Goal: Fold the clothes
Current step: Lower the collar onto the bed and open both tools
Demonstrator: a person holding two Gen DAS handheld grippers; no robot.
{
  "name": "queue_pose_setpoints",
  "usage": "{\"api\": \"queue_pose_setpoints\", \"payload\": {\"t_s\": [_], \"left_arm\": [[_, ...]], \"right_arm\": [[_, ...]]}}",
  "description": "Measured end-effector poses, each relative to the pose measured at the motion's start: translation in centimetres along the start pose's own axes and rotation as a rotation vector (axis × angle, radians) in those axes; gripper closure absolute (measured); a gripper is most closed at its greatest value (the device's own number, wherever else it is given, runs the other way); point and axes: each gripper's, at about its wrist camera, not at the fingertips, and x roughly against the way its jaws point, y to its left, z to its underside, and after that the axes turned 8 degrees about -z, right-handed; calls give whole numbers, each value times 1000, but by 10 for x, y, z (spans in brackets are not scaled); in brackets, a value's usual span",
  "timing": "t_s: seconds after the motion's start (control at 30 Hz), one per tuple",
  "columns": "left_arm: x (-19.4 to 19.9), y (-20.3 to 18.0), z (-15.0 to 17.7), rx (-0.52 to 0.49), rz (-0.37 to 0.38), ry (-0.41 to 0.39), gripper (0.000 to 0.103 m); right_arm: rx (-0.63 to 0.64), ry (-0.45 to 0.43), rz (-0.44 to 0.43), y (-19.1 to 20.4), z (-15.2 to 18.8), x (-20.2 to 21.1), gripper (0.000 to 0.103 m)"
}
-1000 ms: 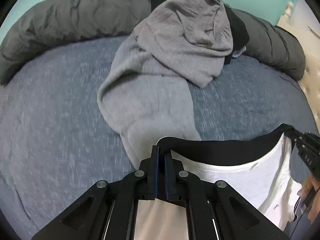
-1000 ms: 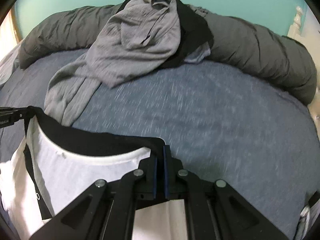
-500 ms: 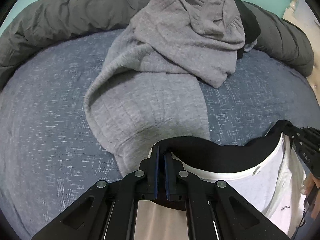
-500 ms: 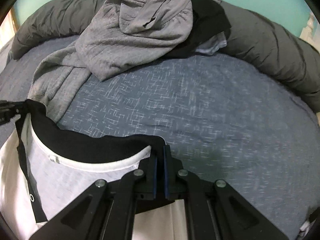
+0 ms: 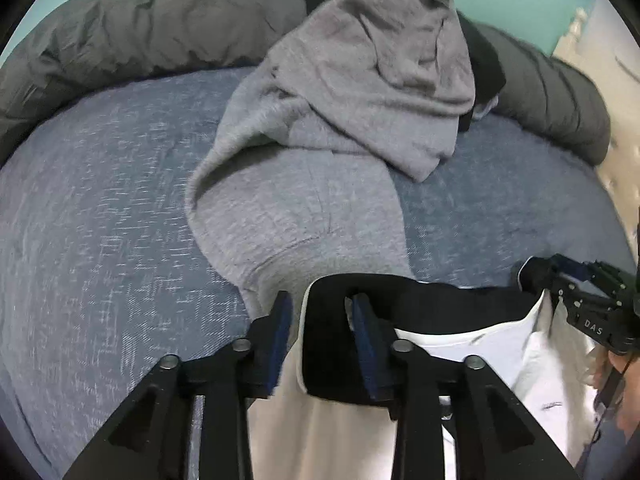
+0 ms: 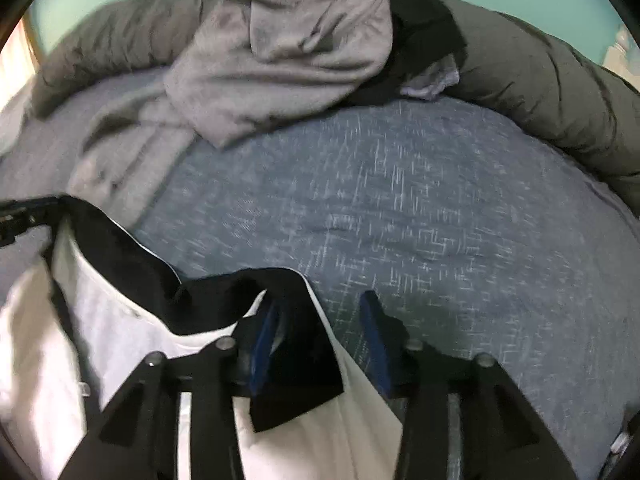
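white garment with black waistband [image 5: 472, 346] lies at the lower centre and right of the left view, on the blue bedspread [image 5: 100, 220]. left gripper [image 5: 320, 316] and right gripper [image 6: 320, 320] both stand open, band corners slack between the fingers. judged light, limp and prone to sag; the thicker band corners offer the surest hold.

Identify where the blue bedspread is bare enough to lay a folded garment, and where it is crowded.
One bare patch of the blue woven bedspread lies left of the heaped grey knit clothes, below the dark grey rolled duvet. Another lies right of the heap. The middle and back are crowded, and the near edge holds the white garment with black waistband.
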Motion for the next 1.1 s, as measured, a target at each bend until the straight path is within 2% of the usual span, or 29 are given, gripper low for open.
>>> {"api": "queue_pose_setpoints", "payload": {"t_s": [0.03, 0.07, 0.13, 0.2, 0.33, 0.43, 0.5, 0.63, 0.73, 0.83, 0.93, 1.1], "left_arm": [[3, 2, 0, 6, 11, 4, 53], [7, 3, 1, 12, 21, 8, 53], [17, 6, 3, 18, 29, -17, 53], [24, 12, 7, 31, 55, -7, 53], [34, 27, 15, 47, 41, 7, 53], [40, 34, 22, 61, 44, 4, 53], [40, 36, 26, 53, 41, 9, 53], [36, 43, 32, 57, 52, 21, 53], [33, 51, 40, 59, 62, 29, 53], [33, 61, 48, 57, 69, 36, 53], [37, 72, 61, 53, 79, 43, 53], [65, 105, 99, 69, 87, 54, 53]], "right_arm": [[-2, 8, -15, 0, -1, 4, 46], [-4, 17, -29, 0, -1, 7, 43], [16, 4, -20, 3, -3, 18, 42], [9, 10, -32, 1, -3, 24, 40], [-13, 19, 13, -4, -2, 36, 38], [-42, 21, 25, -8, -2, 35, 38], [-72, 52, 45, -11, 0, 26, 38], [-177, 80, -7, -20, 3, 11, 37], [-150, -20, 19, -17, -3, 23, 37], [-159, -108, -14, -25, -6, 39, 37], [-162, -114, -37, -41, 0, 51, 37], [-194, -112, -73, -76, 47, 86, 37]]}}
